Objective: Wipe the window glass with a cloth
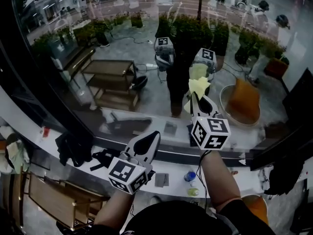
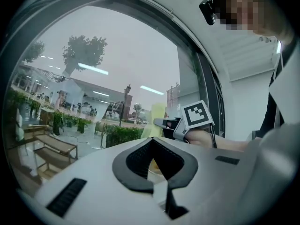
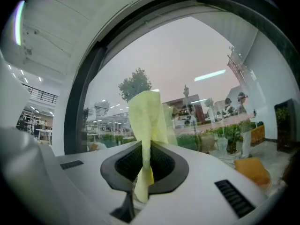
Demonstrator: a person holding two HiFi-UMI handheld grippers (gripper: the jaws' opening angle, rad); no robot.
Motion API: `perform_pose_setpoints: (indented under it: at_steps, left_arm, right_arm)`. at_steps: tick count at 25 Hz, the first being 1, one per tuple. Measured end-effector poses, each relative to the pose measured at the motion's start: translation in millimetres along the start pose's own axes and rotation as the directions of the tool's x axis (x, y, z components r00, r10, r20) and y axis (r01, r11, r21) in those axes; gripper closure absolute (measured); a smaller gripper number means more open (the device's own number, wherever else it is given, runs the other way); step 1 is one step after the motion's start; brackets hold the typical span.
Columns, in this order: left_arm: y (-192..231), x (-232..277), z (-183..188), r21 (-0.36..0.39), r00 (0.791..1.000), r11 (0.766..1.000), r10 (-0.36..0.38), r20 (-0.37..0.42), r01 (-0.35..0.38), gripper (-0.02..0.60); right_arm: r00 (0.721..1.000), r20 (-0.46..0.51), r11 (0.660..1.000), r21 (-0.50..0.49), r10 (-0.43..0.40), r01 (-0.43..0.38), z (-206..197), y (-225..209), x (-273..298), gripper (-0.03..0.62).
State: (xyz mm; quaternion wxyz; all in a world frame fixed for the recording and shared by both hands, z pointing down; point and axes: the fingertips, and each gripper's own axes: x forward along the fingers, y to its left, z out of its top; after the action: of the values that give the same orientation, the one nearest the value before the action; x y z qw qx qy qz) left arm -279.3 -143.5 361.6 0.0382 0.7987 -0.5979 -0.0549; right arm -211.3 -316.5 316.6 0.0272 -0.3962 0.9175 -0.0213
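Left hand-held gripper (image 1: 155, 133) closed; right hand-held gripper (image 1: 194, 96) pinches cloth (image 1: 199, 85) against glass (image 1: 146, 43).

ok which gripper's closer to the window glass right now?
Right. The right gripper, jaws shut on the yellow cloth, is up at the window glass; the left gripper sits lower and further back.

I find no legible words, brands, numbers or signs in any view. The cube (image 1: 128, 175) on my left gripper (image 1: 152, 137) and the cube (image 1: 210, 132) on my right gripper (image 1: 197, 98) carry only black-and-white square marker patterns, without letters or digits. The same patterns show reflected in the glass (image 1: 122, 28). Anything printed on the objects beyond the glass is too small to read.
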Motion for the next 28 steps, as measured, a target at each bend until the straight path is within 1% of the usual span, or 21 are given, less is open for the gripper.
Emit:
perform_pose_setpoints:
  at_steps: [2,4,8,17,20,28]
  left_arm:
    - [31,-22,0,-0.003,1.0,1.0,0.023,-0.002,-0.023,0.583]
    - [51,-37,-1,-0.004,0.999,0.999,0.041,-0.005,-0.041,0.583]
    - [69,-54,-6,0.003,0.999,0.999,0.053,-0.013,-0.053,0.583]
    - [109,-87,-14,0.003,0.994,0.994,0.105,-0.028,-0.105,0.583]
    - [118,-91,-13,0.0,0.993,0.993,0.116,-0.025,-0.116,0.583]
    - [118,-81,-13,-0.014,0.993,0.993,0.113,-0.03,-0.114,0.583]
  right_arm:
    - [1.0,0.002,1.0,0.0,0.009,-0.009,-8,33,17,0.554]
    - [1.0,0.001,1.0,0.005,0.022,-0.022,-13,56,28,0.554]
    - [0.998,-0.01,0.998,0.015,0.058,-0.058,-22,86,46,0.554]
    - [0.99,-0.048,0.991,0.01,0.133,-0.133,-49,152,82,0.554]
    - [0.987,-0.053,0.989,0.007,0.15,-0.15,-54,164,88,0.554]
    - [0.983,-0.057,0.984,-0.011,0.174,-0.175,-54,167,92,0.554]
